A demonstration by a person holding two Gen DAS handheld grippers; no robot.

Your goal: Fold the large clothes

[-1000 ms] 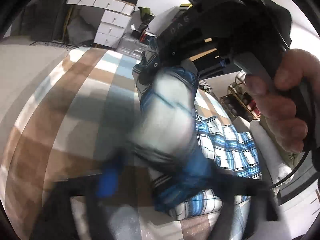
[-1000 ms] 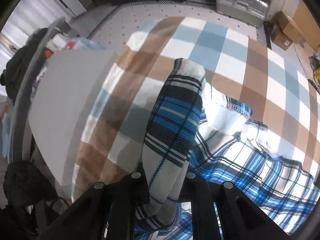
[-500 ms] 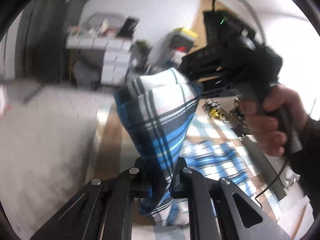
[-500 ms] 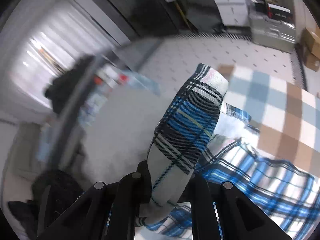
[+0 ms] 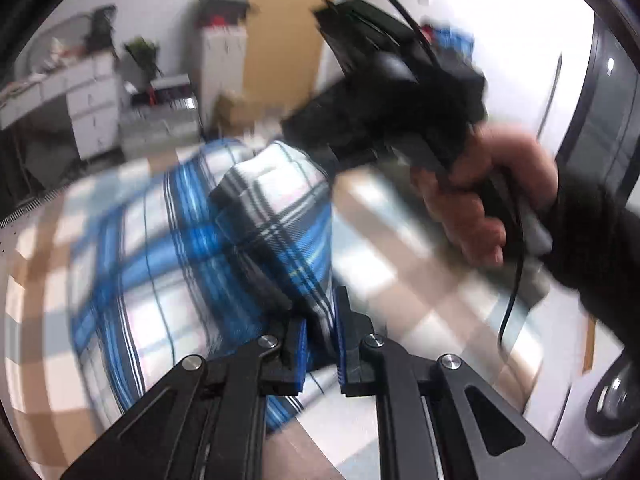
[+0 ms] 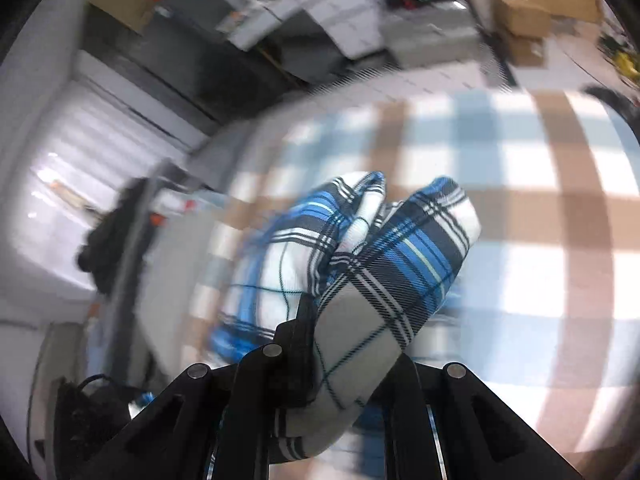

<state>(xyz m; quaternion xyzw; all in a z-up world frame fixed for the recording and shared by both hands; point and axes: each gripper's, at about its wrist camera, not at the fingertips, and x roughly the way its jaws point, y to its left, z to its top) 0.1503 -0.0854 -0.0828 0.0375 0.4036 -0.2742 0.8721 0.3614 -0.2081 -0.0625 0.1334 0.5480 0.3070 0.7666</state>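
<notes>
A large blue, white and black plaid garment hangs above a bed with a brown, blue and white checked cover. My left gripper is shut on a bunched fold of the plaid garment. My right gripper is shut on another bunched fold of it. In the left wrist view the right gripper's black body and the hand holding it are close on the upper right. Both views are motion-blurred.
White drawers and a cabinet stand by the far wall with a wooden door. A grey panel is at right. In the right wrist view, cardboard boxes lie on the floor beyond the checked cover.
Both grippers have swung with the garment still held. The views have turned from the room back toward the bed. The right gripper now sits higher and nearer in the left wrist view.
</notes>
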